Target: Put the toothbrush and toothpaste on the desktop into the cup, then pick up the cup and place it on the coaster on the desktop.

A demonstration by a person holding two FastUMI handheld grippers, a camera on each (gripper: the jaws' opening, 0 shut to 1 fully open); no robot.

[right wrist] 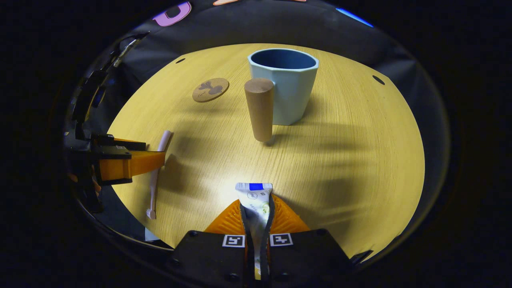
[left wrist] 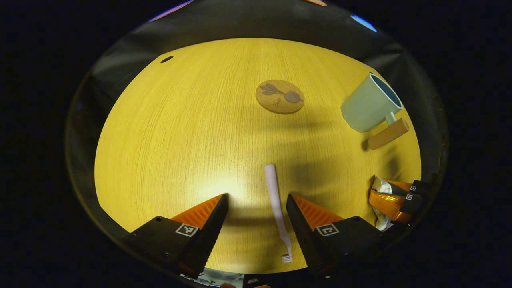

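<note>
A white toothbrush (left wrist: 276,208) lies flat on the wooden table, bristle end nearest the camera, between the fingers of my left gripper (left wrist: 256,197), which is open and straddles it without touching. The toothbrush (right wrist: 157,176) and left gripper (right wrist: 155,151) also appear at the left of the right gripper view. My right gripper (right wrist: 256,204) is shut on a white toothpaste tube (right wrist: 254,193), held just above the table. Ahead of it stands a pale blue cup (right wrist: 285,90) with a wooden handle (right wrist: 260,108) facing the gripper. A round wooden coaster (right wrist: 210,89) lies to the cup's left.
In the left gripper view the coaster (left wrist: 280,96) lies straight ahead, the cup (left wrist: 370,105) stands far right, and the right gripper (left wrist: 381,189) with the tube is at the right edge. The table (left wrist: 168,132) has small dark holes near its far corners.
</note>
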